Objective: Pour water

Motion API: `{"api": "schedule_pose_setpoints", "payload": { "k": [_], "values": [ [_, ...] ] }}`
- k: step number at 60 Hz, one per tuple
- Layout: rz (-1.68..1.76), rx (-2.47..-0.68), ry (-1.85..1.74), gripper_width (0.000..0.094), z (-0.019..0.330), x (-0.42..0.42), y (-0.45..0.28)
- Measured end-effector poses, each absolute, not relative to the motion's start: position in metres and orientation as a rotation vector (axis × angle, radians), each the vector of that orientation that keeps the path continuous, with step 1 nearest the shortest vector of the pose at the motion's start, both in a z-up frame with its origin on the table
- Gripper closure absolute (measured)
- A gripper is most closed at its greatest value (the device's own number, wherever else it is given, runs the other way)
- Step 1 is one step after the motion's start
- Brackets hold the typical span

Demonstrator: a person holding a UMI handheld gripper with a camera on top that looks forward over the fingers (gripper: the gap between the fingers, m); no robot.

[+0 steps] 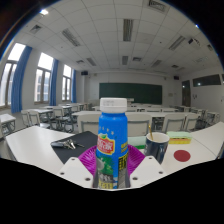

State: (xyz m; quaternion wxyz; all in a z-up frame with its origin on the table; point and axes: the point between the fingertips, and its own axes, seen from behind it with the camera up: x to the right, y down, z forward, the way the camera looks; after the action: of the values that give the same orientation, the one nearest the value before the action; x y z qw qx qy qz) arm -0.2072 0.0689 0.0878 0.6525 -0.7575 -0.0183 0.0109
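While the gripper (112, 172) faces down the length of a classroom, a blue plastic bottle (112, 143) with a white cap (113, 104) and a green-and-red label stands upright between its two fingers, whose magenta pads (131, 158) lie close against the bottle's lower sides; whether both pads actually press on it cannot be told from this view. The bottle is over a white table (40, 146). Just beside the bottle sits a dark cup (157, 146), its mouth open and its wall patterned, and beyond that cup a red round disc (181, 156) lies flat on the table. On the bottle's other side a black flat object (72, 146) rests on the tabletop. Farther off are rows of desks (50, 115), a green chalkboard (130, 92) on the far wall and tall windows (44, 75).
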Motion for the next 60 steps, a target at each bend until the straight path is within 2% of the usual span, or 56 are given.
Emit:
{"api": "schedule_pose_setpoints", "payload": {
  "k": [6, 10, 25, 32, 37, 42, 60],
  "values": [
    [0.062, -1.725, -0.021, 0.0581, 0.086, -0.205, 0.068],
    [0.253, -1.735, 0.075, 0.0581, 0.094, -0.224, 0.069],
    [0.889, -1.519, 0.559, 0.0581, 0.177, -0.241, 0.1],
    [1.125, -1.418, 0.77, 0.058, 0.178, -0.214, 0.122],
    [1.328, -1.318, 0.928, 0.0584, 0.194, -0.216, 0.121],
    [1.482, -1.243, 1.063, 0.0582, 0.19, -0.206, 0.13],
    [1.703, -1.166, 1.338, 0.0579, 0.187, -0.213, 0.097]
  ]
}}
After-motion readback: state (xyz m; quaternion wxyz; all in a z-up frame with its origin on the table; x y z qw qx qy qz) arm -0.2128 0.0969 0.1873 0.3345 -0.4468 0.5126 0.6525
